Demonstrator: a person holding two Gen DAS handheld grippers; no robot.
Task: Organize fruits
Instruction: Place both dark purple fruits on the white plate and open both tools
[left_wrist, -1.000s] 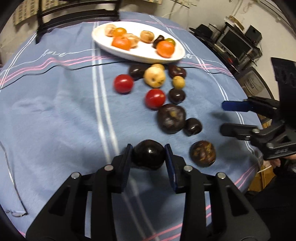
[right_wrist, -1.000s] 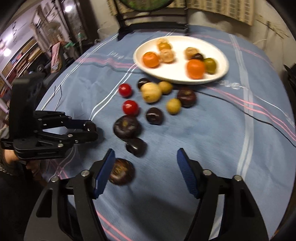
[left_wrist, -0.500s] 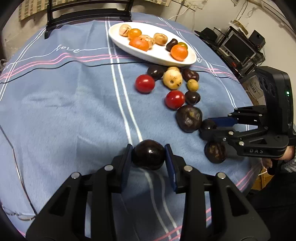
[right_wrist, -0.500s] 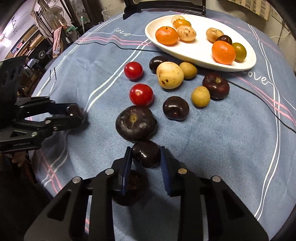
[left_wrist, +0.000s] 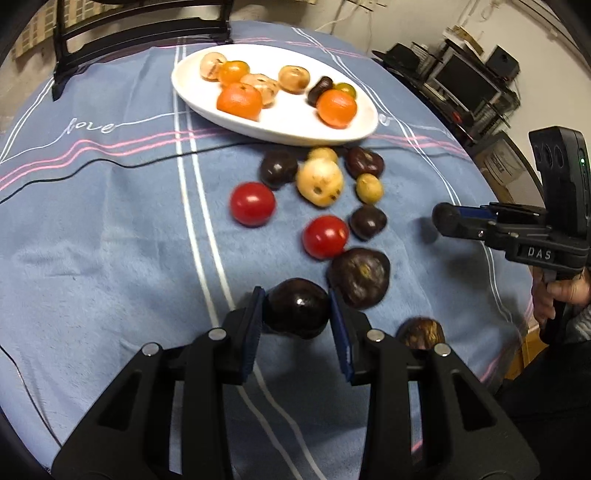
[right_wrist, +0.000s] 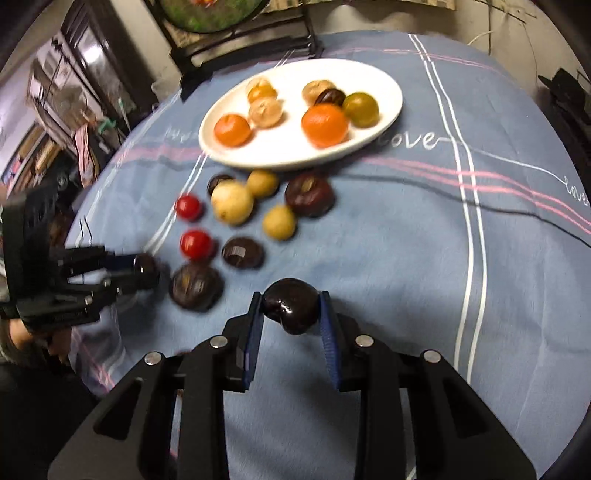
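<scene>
My left gripper is shut on a glossy dark plum, held above the blue cloth near the front. My right gripper is shut on a smaller dark plum, lifted off the cloth. It shows at the right in the left wrist view. A white oval plate at the back holds oranges, tan fruits, a dark one and a green one. Loose fruit lies before it: two red tomatoes, a pale round fruit, yellow ones and several dark ones.
The round table wears a blue striped cloth. A black cable crosses it in front of the plate. A dark chair stands behind. Shelves and electronics are off to the right.
The right gripper has lifted its small dark plum off the cloth and moved it toward the plate. The left gripper, still holding its plum, has moved forward toward the loose fruit.
</scene>
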